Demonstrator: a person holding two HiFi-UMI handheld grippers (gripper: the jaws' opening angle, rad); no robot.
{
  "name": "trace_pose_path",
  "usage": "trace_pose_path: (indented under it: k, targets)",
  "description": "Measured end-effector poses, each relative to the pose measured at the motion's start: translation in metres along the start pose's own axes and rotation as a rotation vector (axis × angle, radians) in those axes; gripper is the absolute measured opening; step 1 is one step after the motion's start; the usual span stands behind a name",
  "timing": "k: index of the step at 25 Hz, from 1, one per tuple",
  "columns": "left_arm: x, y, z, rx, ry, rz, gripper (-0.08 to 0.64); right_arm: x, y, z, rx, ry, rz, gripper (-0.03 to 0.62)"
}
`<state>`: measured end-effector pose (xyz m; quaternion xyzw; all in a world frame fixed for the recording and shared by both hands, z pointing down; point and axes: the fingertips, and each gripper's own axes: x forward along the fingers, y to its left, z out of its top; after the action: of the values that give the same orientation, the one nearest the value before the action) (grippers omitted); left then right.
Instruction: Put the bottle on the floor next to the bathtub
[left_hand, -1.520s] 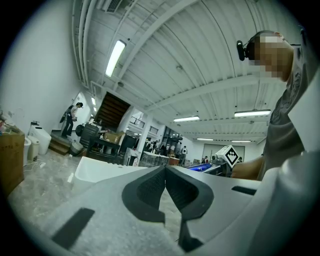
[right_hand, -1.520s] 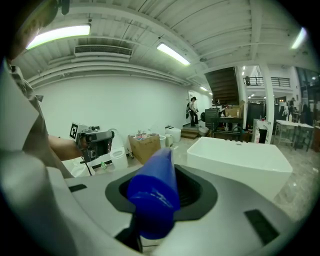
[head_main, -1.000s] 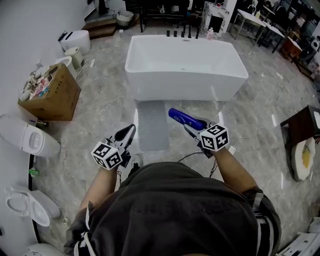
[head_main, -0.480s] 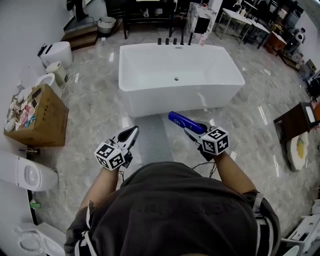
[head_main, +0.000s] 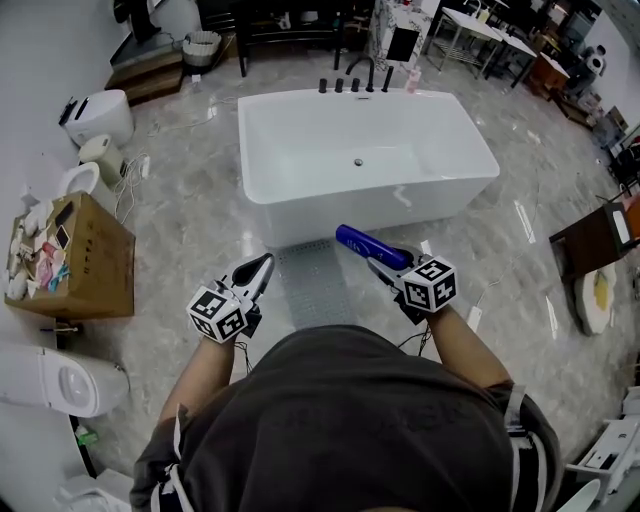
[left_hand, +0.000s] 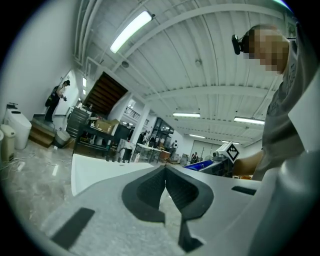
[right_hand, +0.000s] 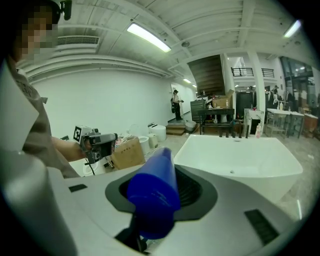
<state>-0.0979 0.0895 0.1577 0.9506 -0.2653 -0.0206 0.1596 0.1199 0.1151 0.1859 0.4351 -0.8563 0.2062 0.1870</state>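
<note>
You are clamping the blue plastic bottle (head_main: 362, 242) in the right gripper (head_main: 388, 264) near the white bathtub (head_main: 300, 215); the left gripper (head_main: 258, 268) is sitting closed, empty.

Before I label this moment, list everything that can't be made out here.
- Bottle, held end: head view, covered by the right gripper.
- Floor directly below: head view, blocked by the person's torso.
- Box contents: head view, too small to name.
- Bottle label: no view shows readable print.

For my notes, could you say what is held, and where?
Right tongs grip the blue bottle by its near end; left tongs shut, empty.
</note>
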Motion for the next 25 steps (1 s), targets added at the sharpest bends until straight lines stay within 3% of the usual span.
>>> trace_pose_path:
  k: [8, 12, 14, 16, 20, 25]
  targets:
    - [0.061, 0.042, -0.008, -0.023, 0.046, 0.056, 0.003, 0.042, -0.068, 0.013, -0.001, 0.021, 0.062, 0.138]
    - [0.107, 0.053, -0.015, -0.033, 0.037, 0.150, 0.003, 0.058, -0.126, 0.014, -0.038, 0.036, 0.143, 0.138]
    - [0.127, 0.066, -0.020, -0.087, 0.019, 0.224, 0.003, 0.071, -0.154, 0.017, -0.058, 0.055, 0.183, 0.138]
    - [0.154, 0.075, -0.024, -0.149, 0.018, 0.291, 0.003, 0.080, -0.185, 0.024, -0.100, 0.076, 0.224, 0.138]
    - [0.196, 0.087, -0.034, -0.150, 0.086, 0.374, 0.003, 0.106, -0.228, 0.035, -0.214, 0.106, 0.297, 0.138]
    - [0.212, 0.120, -0.043, -0.250, 0.032, 0.464, 0.003, 0.145, -0.262, 0.027, -0.326, 0.161, 0.331, 0.138]
